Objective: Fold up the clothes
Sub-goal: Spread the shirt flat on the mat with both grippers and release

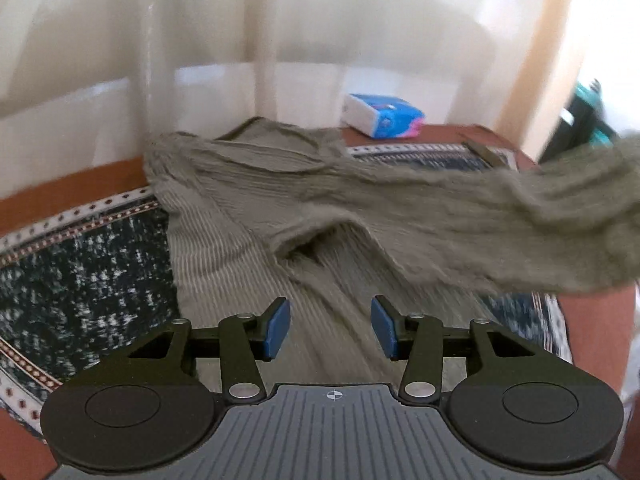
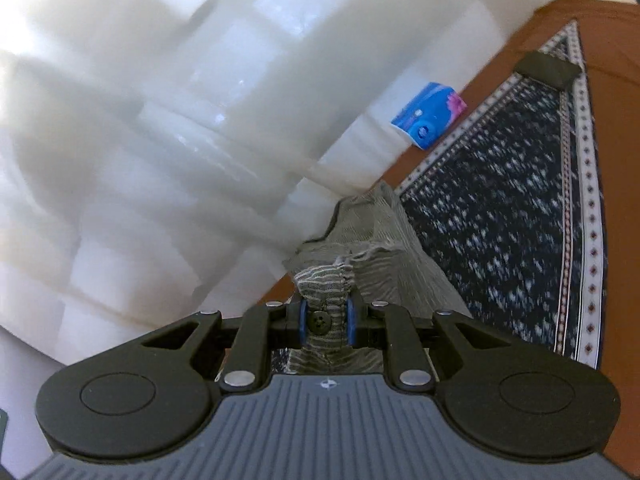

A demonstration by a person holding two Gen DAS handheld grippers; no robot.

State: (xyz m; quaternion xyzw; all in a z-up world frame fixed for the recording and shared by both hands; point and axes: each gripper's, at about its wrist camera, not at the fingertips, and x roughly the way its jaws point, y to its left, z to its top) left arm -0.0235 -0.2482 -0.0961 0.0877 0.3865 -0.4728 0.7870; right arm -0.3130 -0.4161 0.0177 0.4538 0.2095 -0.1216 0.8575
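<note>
**Right gripper holds the sweater's buttoned edge; left gripper empty above it**

Now you are working over a brown bed surface [image 1: 80,176], with a white panelled wall [image 1: 100,40] at its far side. Spread over the surface is a dark patterned mat [image 1: 80,272] with a pale diamond-dotted border; in the right wrist view it fills the right half of the scene [image 2: 520,208].

On that mat lies your olive ribbed sweater [image 1: 248,216], its body running from near your left gripper out toward the far wall. One sleeve [image 1: 520,232] stretches across to the right and is lifted off the mat, blurred at its end.

At the far side, close to the wall, a blue and white tissue pack [image 1: 382,115] rests on the brown surface, apart from the sweater; the right wrist view shows it too [image 2: 430,120]. A small dark flat object [image 2: 548,69] lies at the mat's far corner; what it is cannot be told.

Your left gripper [image 1: 330,328] hangs released above the sweater's body, its blue pads wide apart with nothing between them.

Your right gripper [image 2: 326,322] is clenched on a bunched, buttoned edge of the sweater [image 2: 372,264], the dark button [image 2: 319,322] sitting between the blue pads.
</note>
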